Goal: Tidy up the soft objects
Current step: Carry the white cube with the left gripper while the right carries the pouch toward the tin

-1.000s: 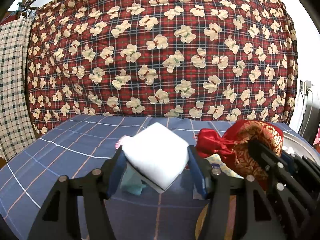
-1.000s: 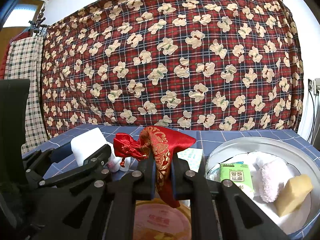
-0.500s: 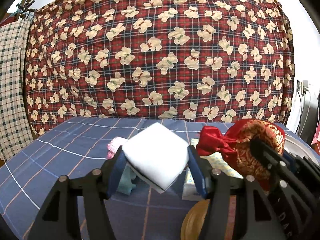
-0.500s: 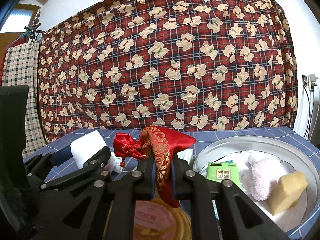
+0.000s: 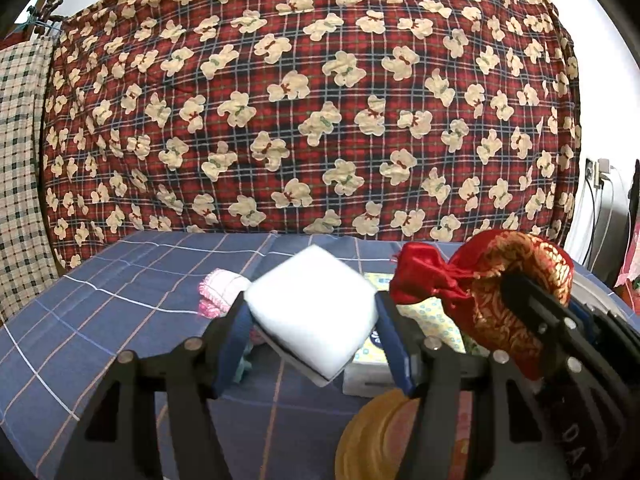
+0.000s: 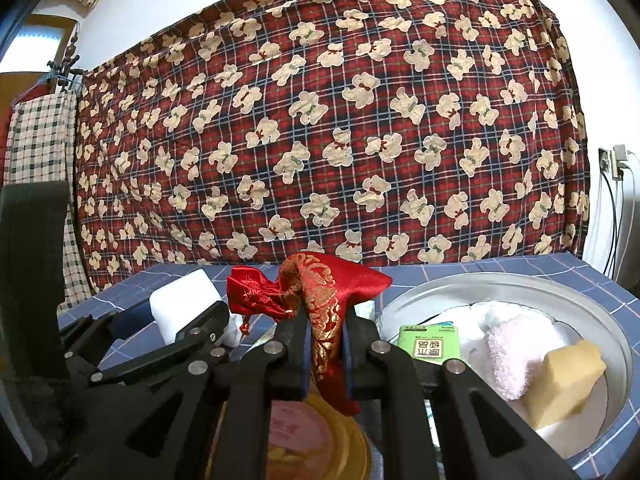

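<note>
The red pouch (image 6: 316, 304) is being pinched flat in the right gripper (image 6: 326, 344), its long axis hanging vertically. The metal basin (image 6: 408, 300), already holding soft items, is lying at two o'clock, nearer this hand. The white foam block (image 5: 312, 312) is being clamped in the left gripper (image 5: 312, 332), farther off at nine o'clock.

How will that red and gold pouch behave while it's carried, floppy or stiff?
Probably floppy: the red and gold pouch folds over the right hand-held gripper, with its tail hanging below. Likely light, since the pinched cloth looks thin. Its satin sheen suggests it might slip.
</note>
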